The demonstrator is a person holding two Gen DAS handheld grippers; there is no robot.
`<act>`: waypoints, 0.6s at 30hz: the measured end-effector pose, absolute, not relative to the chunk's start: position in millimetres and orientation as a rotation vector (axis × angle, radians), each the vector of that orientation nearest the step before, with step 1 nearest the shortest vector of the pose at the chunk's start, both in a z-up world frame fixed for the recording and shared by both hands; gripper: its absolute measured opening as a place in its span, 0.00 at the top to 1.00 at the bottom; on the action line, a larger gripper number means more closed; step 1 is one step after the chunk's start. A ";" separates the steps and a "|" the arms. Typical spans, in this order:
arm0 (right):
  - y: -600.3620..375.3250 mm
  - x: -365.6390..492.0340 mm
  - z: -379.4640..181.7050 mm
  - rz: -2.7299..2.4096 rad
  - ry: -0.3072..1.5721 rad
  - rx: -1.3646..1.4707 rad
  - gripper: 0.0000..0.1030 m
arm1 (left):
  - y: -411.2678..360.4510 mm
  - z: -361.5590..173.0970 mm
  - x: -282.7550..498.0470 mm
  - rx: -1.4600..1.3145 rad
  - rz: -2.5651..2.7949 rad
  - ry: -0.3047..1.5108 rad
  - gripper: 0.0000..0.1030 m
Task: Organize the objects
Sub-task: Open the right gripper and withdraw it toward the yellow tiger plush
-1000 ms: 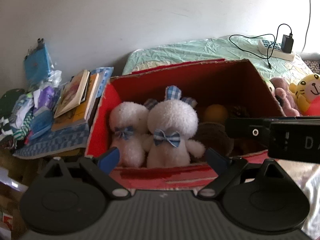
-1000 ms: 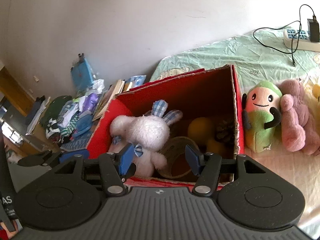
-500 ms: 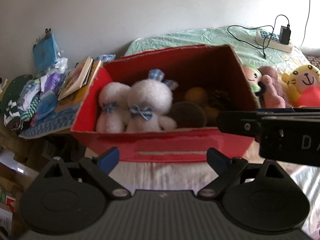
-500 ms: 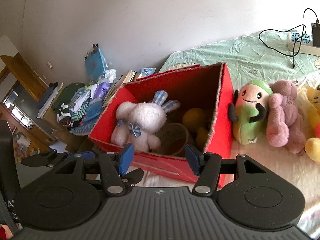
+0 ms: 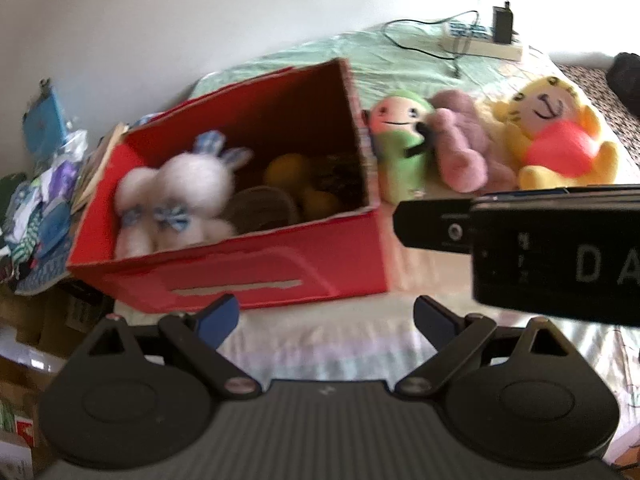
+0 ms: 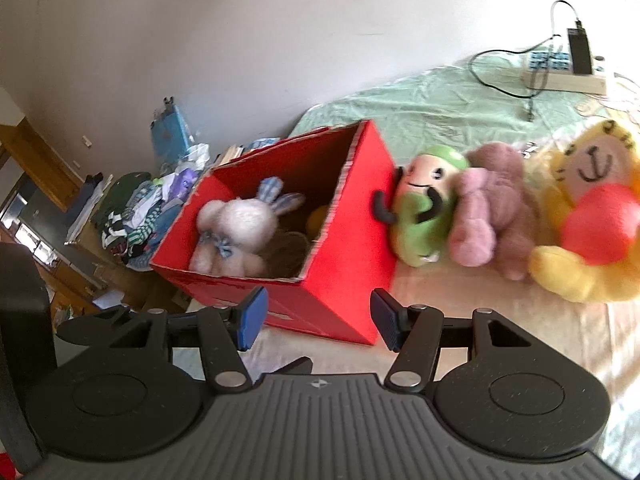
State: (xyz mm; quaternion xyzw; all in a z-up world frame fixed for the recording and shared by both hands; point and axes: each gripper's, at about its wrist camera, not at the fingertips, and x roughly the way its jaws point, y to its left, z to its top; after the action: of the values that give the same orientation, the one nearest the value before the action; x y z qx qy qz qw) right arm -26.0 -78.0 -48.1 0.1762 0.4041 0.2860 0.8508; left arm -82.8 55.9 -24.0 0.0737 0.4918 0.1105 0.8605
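Two white bunnies (image 5: 176,204) inside red box (image 5: 256,276).

Right gripper (image 6: 318,320) hung above pale bedsheet (image 6: 500,320), blue-padded fingers (image 6: 252,314) spread apart, nothing between them. Open red cardboard box (image 6: 344,280) sat just beyond fingertips. Inside box: white plush rabbits with blue checked ears and bows (image 6: 240,228), brown round item (image 6: 290,250), partly hidden orange item (image 6: 316,218). Green-and-peach plush doll with black arms (image 6: 424,216) leaned against box's right wall. Pink plush toy (image 6: 488,216) touched doll; yellow plush tiger in red top (image 6: 592,220) sat beside it. White power strip with black charger (image 6: 568,72) lay on green sheet (image 6: 420,100) near wall. Heap of clothes and books (image 6: 160,196) sat left of box.
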 end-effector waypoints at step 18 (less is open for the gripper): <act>-156.0 -29.0 -79.9 0.480 0.918 0.448 0.42 | -17.7 -52.8 -53.9 0.196 0.113 1.094 0.08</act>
State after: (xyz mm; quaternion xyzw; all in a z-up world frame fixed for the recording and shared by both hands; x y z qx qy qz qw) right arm -29.0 -156.0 -79.9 0.2124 0.4352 0.2272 0.8449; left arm -53.9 -17.7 -52.8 0.0929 0.5189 0.0536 0.8481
